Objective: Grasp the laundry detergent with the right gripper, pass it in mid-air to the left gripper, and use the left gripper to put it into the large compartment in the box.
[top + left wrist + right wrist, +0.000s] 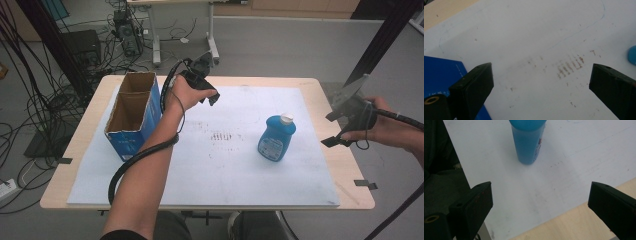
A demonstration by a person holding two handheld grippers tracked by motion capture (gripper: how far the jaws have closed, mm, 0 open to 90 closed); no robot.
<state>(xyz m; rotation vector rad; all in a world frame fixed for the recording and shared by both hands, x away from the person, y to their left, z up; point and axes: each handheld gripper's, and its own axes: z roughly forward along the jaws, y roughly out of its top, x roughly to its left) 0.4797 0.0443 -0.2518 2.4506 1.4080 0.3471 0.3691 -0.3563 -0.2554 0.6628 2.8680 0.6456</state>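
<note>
A blue bottle (276, 138) with a white cap stands upright on the right half of the white sheet (225, 170). An open blue cardboard box (132, 112) stands on the sheet's left part. My left gripper (207, 92) hovers just right of the box's far end, open, with nothing between its jaws. In the left gripper view this gripper (541, 68) looks down on the stained sheet, with the box's corner (441, 72) at lower left and the bottle's edge (632, 55) at right. My right gripper (331, 129) is open over the table's right edge and faces the bottle (527, 142), a short way off it (540, 186).
The wooden table (350, 170) shows around the sheet, with tape marks near its front corners. Behind the table lie tangled cables (45, 100), a dark case and a desk frame (157, 45). A dark trouser leg (439, 170) shows left of the table's edge.
</note>
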